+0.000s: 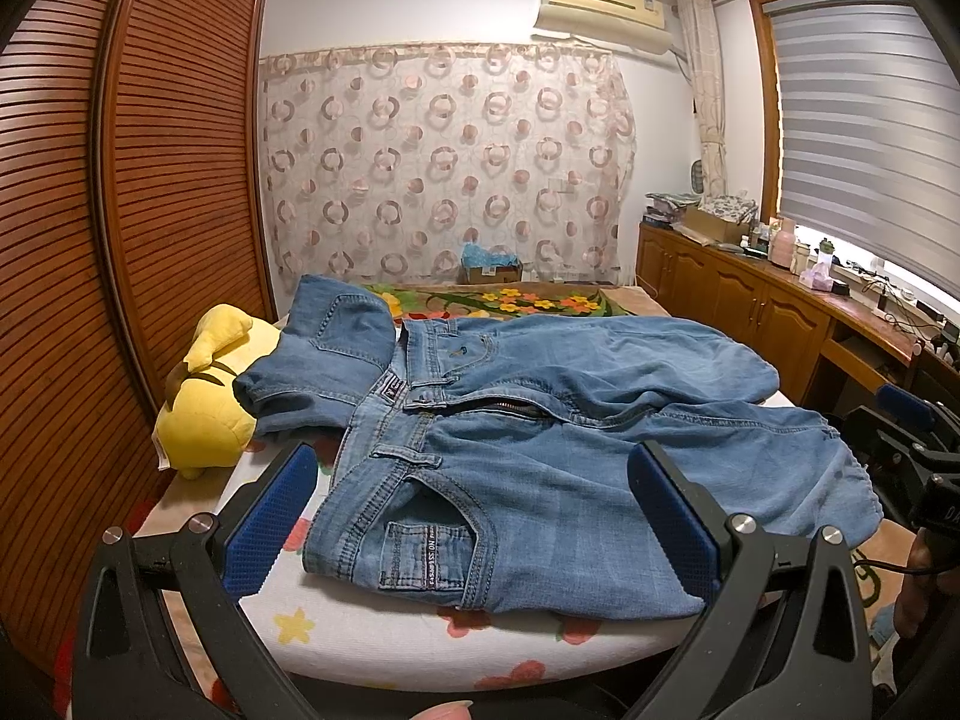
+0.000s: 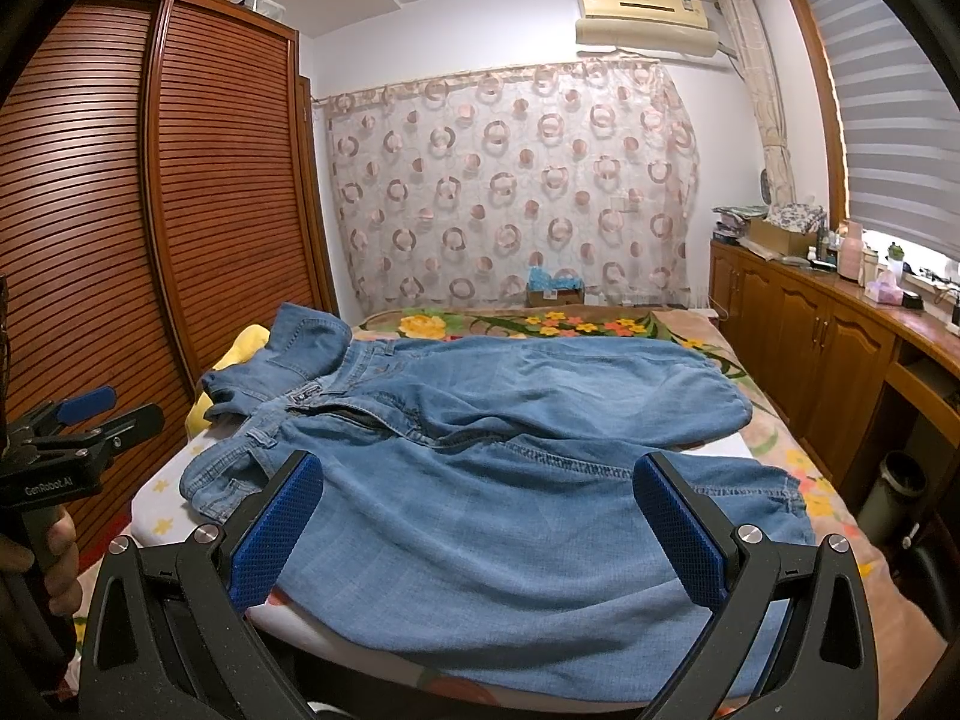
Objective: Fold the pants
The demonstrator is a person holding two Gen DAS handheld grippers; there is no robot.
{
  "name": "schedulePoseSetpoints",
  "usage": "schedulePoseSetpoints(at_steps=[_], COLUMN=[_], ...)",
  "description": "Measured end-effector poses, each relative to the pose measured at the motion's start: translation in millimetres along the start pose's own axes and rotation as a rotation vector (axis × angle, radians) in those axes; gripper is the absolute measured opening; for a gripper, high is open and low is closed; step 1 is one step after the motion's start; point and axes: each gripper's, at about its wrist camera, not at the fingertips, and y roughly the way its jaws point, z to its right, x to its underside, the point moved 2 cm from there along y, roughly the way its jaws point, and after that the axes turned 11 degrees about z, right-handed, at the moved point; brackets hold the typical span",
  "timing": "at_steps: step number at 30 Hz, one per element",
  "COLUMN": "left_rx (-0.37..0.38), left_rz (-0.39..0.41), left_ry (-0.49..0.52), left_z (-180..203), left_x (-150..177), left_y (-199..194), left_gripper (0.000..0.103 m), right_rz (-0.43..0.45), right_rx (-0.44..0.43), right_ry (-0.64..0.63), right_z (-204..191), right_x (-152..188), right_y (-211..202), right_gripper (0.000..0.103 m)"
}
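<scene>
Floral bed (image 1: 336, 630) in bedroom, carrying jeans (image 1: 540, 468); yellow plush (image 1: 204, 408) far left. Left gripper (image 1: 474, 516), right gripper (image 2: 474, 516): spread wide, empty.

- my left gripper (image 1: 471, 516) sits low and level, jaws spread wide, nothing between them.
- its blue pads (image 1: 273, 525) face each other across that wide gap, one at each side of my left wrist view.
- my right gripper (image 2: 477, 525) is the same: jaws wide apart, holding nothing, pointing forward and slightly down.
- from the right wrist view i see the left gripper's body off to the left, with my left hand (image 2: 57, 558) wrapped around its handle.
- in the left wrist view the right gripper shows at the right edge, with part of my right hand (image 1: 912, 594) below it.
</scene>
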Motion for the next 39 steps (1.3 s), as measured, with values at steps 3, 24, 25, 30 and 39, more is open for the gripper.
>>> schedulePoseSetpoints(at_steps=[3, 24, 25, 30, 39], left_rx=[-0.001, 0.01, 0.008, -0.005, -0.012], left_rz=[-0.001, -0.093, -0.103, -0.124, -0.15], left_ry=[-0.002, -0.02, -0.024, -0.03, -0.037], left_z=[1.1, -11.1, -14.2, -20.9, -34.6], left_x=[-0.1, 18.1, 21.0, 33.0, 45.9], left_y=[-0.3, 16.1, 19.1, 28.9, 37.3], left_gripper=[0.103, 0.103, 0.103, 0.103, 0.103], right_rz=[0.002, -0.062, -0.068, -0.094, -0.13], right_rx=[-0.002, 0.002, 0.004, 0.021, 0.052], right_ry=[0.001, -0.002, -0.004, -0.001, -0.005], right_z=[-0.2, 7.3, 8.3, 13.4, 16.7], right_x=[-0.4, 10.0, 11.1, 14.9, 14.9], right_y=[-0.1, 15.0, 16.6, 22.2, 25.3], right_gripper=[0.103, 0.103, 0.103, 0.103, 0.103])
